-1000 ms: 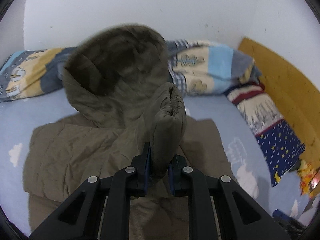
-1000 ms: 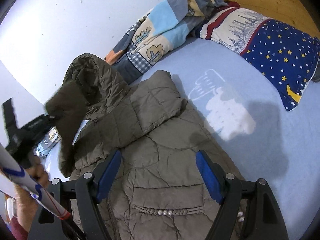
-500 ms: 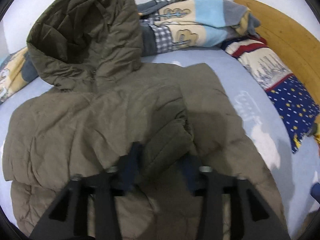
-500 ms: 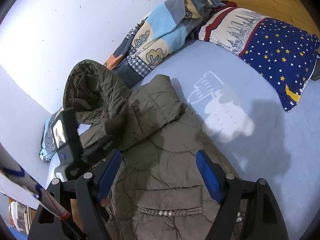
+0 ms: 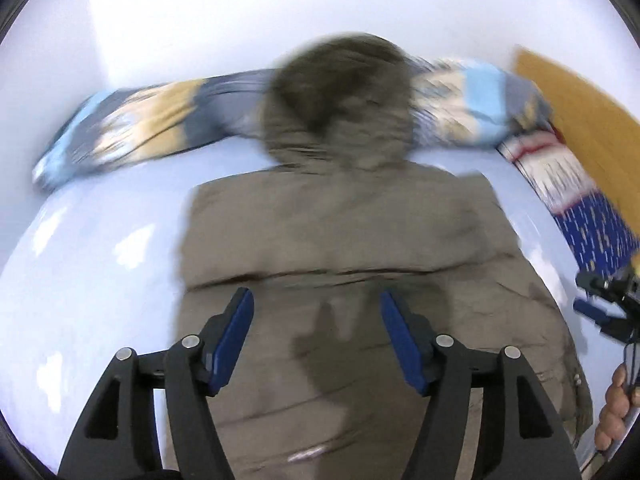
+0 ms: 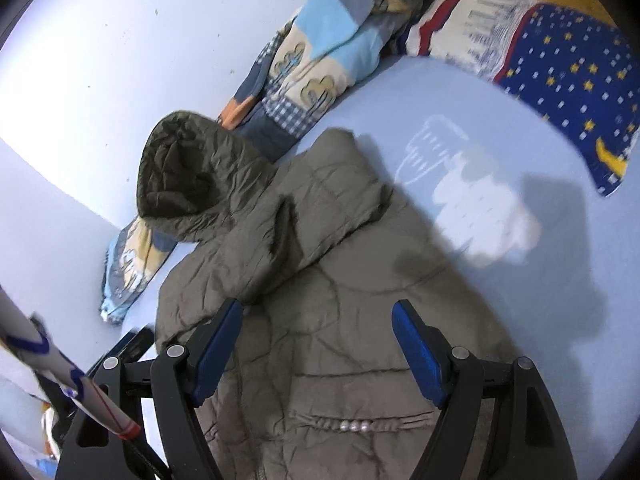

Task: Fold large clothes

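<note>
An olive-brown padded hooded coat point(image 5: 344, 248) lies flat on the light blue bed, hood point(image 5: 340, 92) toward the wall; this view is motion-blurred. Both sleeves lie folded across its chest. My left gripper point(image 5: 316, 334) is open and empty above the coat's lower body. In the right wrist view the same coat point(image 6: 328, 280) shows with its hood point(image 6: 188, 176) at the left and a pearl-trimmed pocket point(image 6: 352, 426) near the fingers. My right gripper point(image 6: 318, 346) is open and empty above the coat's right side; it also shows in the left wrist view point(image 5: 604, 308).
A patchwork blanket point(image 6: 320, 60) lies rolled along the white wall. A blue starry pillow point(image 6: 560, 68) lies at the right by the wooden headboard point(image 5: 588, 112). The blue bed sheet point(image 6: 500, 280) is bare right of the coat. A striped pole point(image 6: 60, 376) crosses the lower left.
My left gripper carried the sleeve across the coat, let it go and opened, then pulled back. The sleeve now lies on the chest. My right gripper stayed open and nearly still.
</note>
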{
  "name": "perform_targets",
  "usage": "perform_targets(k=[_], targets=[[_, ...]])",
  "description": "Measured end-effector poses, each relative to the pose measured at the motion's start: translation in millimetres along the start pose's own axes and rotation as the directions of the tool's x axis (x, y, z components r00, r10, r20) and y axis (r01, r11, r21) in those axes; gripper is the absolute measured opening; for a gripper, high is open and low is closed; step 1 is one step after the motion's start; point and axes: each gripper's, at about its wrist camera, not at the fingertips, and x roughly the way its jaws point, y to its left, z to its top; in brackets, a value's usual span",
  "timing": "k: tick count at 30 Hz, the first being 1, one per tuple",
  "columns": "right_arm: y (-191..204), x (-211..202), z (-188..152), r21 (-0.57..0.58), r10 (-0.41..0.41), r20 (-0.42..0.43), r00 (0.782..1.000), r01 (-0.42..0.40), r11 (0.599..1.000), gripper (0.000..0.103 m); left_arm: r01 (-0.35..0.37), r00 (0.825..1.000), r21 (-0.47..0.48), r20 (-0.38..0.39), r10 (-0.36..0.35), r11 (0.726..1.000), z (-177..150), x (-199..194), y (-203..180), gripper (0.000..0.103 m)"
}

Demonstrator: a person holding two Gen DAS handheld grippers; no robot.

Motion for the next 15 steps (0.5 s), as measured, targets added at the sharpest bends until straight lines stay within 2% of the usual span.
perform_targets(k=[2,3,4,5,7,9,11,15], targets=[[0,8,-4,0.016,0.041,-0.032,0.999,-0.04,0.999,0.082,-0.028,0.999,-0.053,0.028,0.029,0.998,-10,-6,26,0.069],[0,11,-6,0.024,0.057,-0.042,0.997,-0.056,0.998,0.082,-0.054,0.996,-0.072,0.065,0.059,0.996,-17,-7,40,0.069],[0,14,-8,0.032,0.085,-0.053,0.995,-0.084,0.996,0.082,-0.083,0.994,-0.077,0.065,0.088,0.994,-19,-2,48,0.069],[2,17,-10,0.033,0.102,-0.057,0.993,-0.1,0.994,0.082,-0.101,0.994,-0.082,0.034,0.104,0.992,-18,5,56,0.069],[6,22,-12,0.023,0.1,-0.049,0.994,-0.099,0.995,0.082,-0.069,0.997,-0.098,0.014,0.071,0.993,-15,12,66,0.069],[11,31,-12,0.011,0.089,-0.048,0.995,-0.089,0.996,0.082,-0.072,0.997,-0.109,0.03,0.075,0.991,-10,17,74,0.069],[18,46,-9,0.012,0.098,-0.068,0.993,-0.097,0.995,0.071,-0.065,0.997,-0.111,0.035,0.07,0.992,-9,21,76,0.069],[28,80,7,0.067,0.123,-0.06,0.991,-0.119,0.991,0.071,-0.048,0.999,-0.12,0.008,0.049,0.992,-5,32,79,0.069]])
